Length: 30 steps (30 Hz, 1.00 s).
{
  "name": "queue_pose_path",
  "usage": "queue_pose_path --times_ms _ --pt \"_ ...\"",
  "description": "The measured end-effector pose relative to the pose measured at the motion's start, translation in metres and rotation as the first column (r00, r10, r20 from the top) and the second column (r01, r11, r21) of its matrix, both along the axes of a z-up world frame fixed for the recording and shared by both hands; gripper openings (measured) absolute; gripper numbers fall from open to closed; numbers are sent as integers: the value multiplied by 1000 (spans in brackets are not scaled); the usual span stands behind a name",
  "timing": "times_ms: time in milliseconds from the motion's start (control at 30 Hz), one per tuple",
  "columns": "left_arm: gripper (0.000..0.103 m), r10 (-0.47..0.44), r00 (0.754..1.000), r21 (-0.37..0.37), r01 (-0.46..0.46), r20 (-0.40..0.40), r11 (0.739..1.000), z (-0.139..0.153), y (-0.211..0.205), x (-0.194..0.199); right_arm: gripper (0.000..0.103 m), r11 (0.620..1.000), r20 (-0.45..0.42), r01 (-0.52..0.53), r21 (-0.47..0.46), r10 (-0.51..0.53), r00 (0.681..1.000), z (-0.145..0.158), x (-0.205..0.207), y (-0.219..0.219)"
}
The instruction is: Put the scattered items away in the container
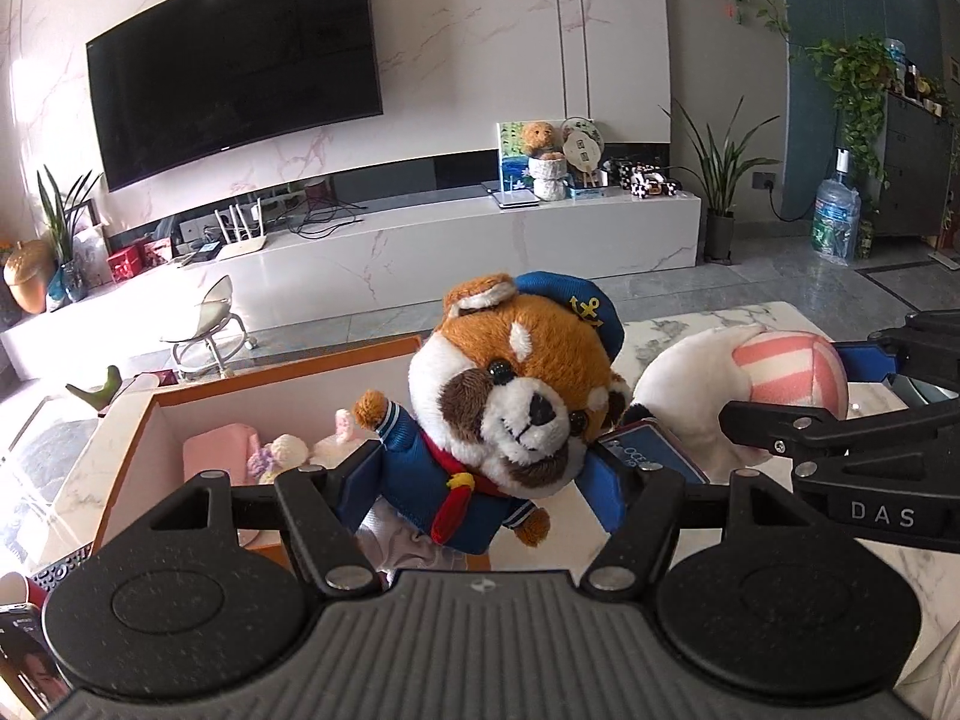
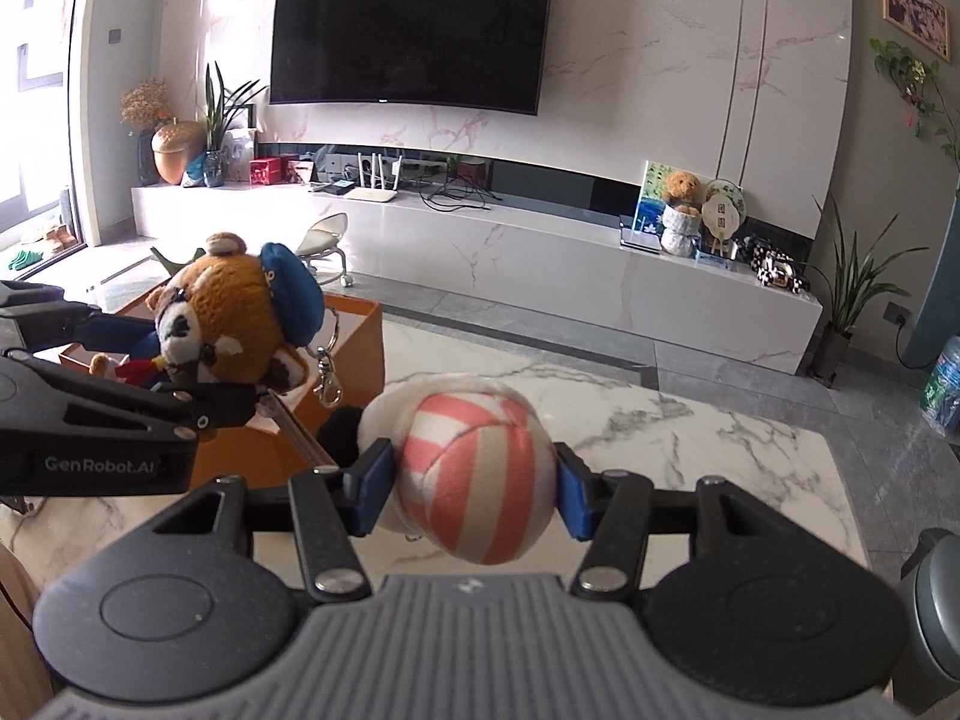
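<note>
left tool pinching the sailor bear plush, aloft over the orange box's near-right corner, box ahead-left | right tool clamps striped plush over the table, farther right | box floor mostly hidden

Black tool, blue pads

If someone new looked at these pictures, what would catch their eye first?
Probably the sailor-suited plush clamped in the left gripper above the orange box. Beside it, the right gripper squeezes a pink-and-white striped plush over the marble table.
</note>
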<state>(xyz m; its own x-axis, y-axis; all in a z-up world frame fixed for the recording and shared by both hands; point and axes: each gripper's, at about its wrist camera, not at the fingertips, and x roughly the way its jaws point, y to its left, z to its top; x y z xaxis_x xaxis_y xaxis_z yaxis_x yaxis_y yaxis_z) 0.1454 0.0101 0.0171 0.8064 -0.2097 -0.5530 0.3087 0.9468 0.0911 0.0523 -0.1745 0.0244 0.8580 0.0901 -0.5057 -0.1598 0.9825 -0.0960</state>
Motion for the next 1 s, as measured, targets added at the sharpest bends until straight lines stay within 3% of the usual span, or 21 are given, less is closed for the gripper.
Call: queue_pose_path --times_ms 500,1000 --pt "80 160 987 -45 -161 -21 986 7 77 50 58 985 71 -152 -77 158 985 28 58 80" --pt "80 282 953 -9 -284 -111 959 -24 134 107 58 937 16 -286 -198 295 955 -5 136 143"
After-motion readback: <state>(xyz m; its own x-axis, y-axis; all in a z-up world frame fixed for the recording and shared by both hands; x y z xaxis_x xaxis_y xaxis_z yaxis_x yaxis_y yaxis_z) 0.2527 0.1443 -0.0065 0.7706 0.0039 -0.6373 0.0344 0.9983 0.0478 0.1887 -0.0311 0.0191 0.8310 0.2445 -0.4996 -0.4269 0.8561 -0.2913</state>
